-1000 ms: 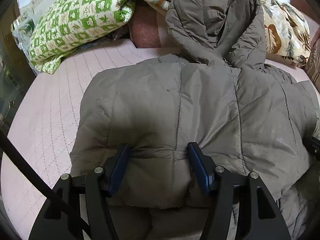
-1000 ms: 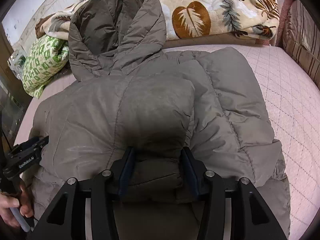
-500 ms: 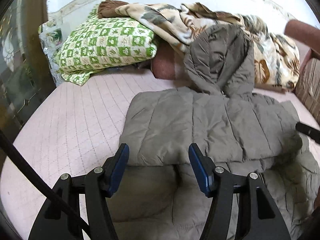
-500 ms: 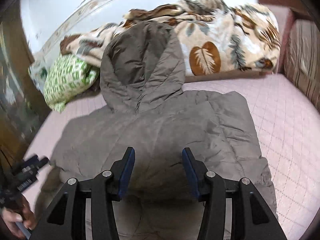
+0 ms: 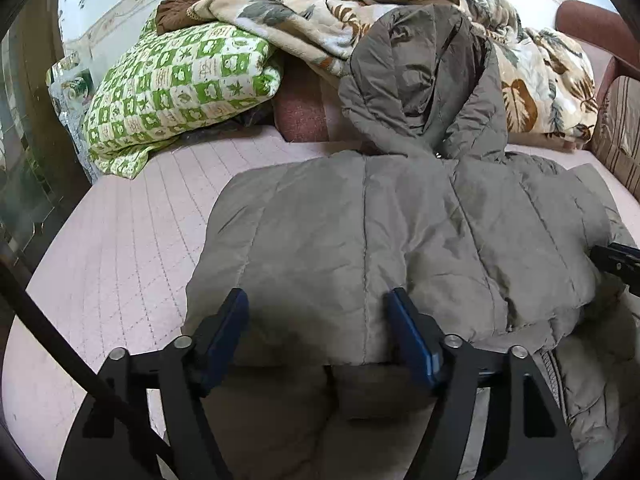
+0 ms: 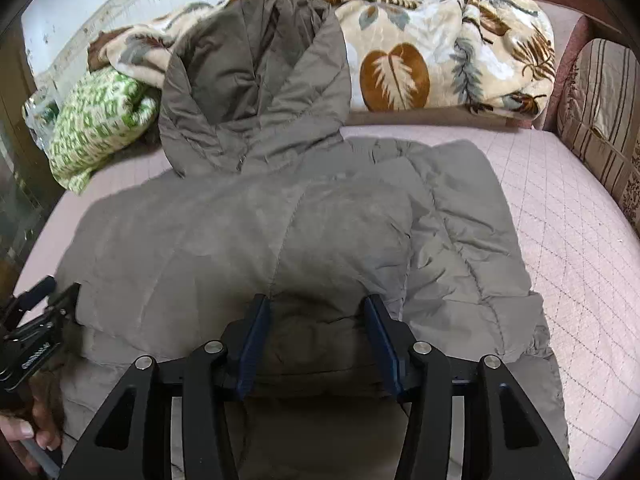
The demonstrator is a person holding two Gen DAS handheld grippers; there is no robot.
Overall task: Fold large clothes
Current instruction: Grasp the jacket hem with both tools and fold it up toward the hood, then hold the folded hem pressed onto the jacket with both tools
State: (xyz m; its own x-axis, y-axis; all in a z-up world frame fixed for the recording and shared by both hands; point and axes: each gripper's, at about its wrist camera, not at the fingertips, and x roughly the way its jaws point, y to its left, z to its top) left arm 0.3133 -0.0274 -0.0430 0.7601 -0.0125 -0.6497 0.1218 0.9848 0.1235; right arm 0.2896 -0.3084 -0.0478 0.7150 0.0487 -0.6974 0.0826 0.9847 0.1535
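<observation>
A large grey-brown puffer jacket (image 5: 360,232) lies on the bed. Its hood (image 5: 424,72) is propped against the bedding behind, and its lower part is folded up over the body. My left gripper (image 5: 320,300) hovers over the near fold edge. Its jaws are opening, and the fabric between the blue pads looks slack, not pinched. My right gripper (image 6: 316,304) is shut on a puffy bulge of the jacket (image 6: 200,248) at the fold. The right gripper's tip (image 5: 616,260) shows at the left wrist view's right edge. A hand (image 6: 32,432) holds the left gripper (image 6: 40,320).
The pink quilted mattress (image 5: 120,240) extends left and right of the jacket. A green checked pillow (image 5: 180,84) and a leaf-print blanket (image 6: 440,60) are piled at the head. A striped cushion (image 6: 600,112) lines the right side. Dark wood-and-glass furniture (image 5: 24,160) stands on the left.
Both views have drawn back from the jacket and tilted up, showing more of the bed. The left fingers have spread wider and the pinch creases between them are gone. The right grip looks unchanged.
</observation>
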